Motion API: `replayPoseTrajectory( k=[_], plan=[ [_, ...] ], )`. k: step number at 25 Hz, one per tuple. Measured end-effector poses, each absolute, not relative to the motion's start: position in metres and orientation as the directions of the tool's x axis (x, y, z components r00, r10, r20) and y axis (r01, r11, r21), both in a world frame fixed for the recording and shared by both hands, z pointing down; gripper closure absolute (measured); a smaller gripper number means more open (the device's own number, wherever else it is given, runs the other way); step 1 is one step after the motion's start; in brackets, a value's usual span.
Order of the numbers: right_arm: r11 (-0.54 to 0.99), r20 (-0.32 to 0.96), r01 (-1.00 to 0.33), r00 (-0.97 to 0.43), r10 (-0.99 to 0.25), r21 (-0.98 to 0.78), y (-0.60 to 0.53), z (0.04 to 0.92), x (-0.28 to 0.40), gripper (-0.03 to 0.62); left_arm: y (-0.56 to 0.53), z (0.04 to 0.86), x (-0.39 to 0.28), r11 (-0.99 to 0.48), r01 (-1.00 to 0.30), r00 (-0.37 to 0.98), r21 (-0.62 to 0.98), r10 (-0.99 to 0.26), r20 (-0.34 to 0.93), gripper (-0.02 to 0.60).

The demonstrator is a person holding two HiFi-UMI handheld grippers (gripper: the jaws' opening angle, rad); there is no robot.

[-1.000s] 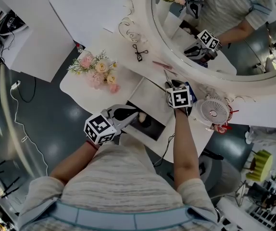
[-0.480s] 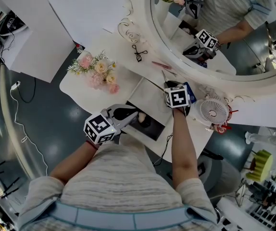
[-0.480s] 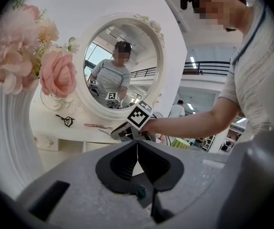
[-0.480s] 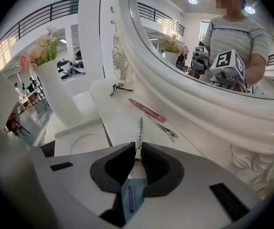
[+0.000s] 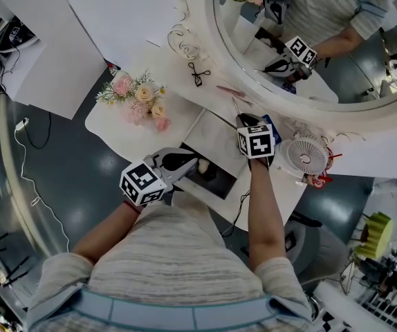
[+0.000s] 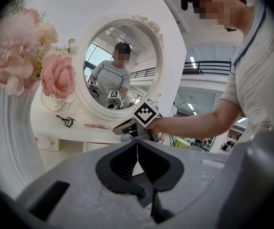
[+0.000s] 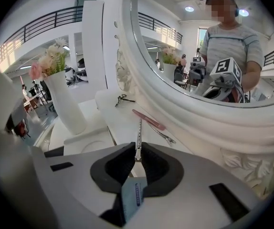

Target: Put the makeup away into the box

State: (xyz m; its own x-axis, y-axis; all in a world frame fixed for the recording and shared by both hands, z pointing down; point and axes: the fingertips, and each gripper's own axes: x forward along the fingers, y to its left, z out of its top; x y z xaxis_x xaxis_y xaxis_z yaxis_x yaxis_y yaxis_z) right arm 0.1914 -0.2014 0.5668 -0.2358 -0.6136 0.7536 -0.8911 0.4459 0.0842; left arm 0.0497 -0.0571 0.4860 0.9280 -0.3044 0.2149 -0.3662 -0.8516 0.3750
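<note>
My right gripper (image 5: 243, 120) (image 7: 138, 149) is at the foot of the round mirror. Its jaws have just been closing and are now shut on a thin metal makeup tool (image 7: 138, 131) (image 5: 235, 107), which sticks out ahead over the white vanity top. A pink stick (image 7: 149, 119) (image 5: 229, 90) and a metal clip (image 7: 164, 136) lie just beyond it. The white box (image 5: 219, 138) with a dark opening lies between both grippers. My left gripper (image 5: 196, 163) (image 6: 137, 144) is at the box's near edge, shut, with nothing seen between its pads.
A white vase of pink flowers (image 5: 140, 102) (image 7: 65, 101) stands at the left of the vanity. A black clip (image 5: 198, 75) (image 7: 122, 98) lies farther back. A small white fan (image 5: 308, 158) is to the right. The mirror frame (image 5: 288, 106) rises close behind.
The right gripper and the thin tool have shifted only slightly beside the mirror's base. The left gripper has kept still at the box.
</note>
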Motion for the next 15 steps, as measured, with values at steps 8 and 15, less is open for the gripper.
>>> replayPoseTrajectory(
  k=[8, 15],
  plan=[
    [0.469, 0.709, -0.882, -0.298, -0.639, 0.051, -0.166, 0.542, 0.180, 0.554, -0.057, 0.483, 0.057, -0.854, -0.357, 0.932, 0.379, -0.301, 0.200, 0.568],
    [0.539, 0.695, -0.842, -0.389, -0.605, -0.002, -0.108, 0.539, 0.159, 0.554, -0.061, 0.482, 0.062, -0.857, -0.353, 0.934, 0.376, -0.299, 0.195, 0.568]
  ],
)
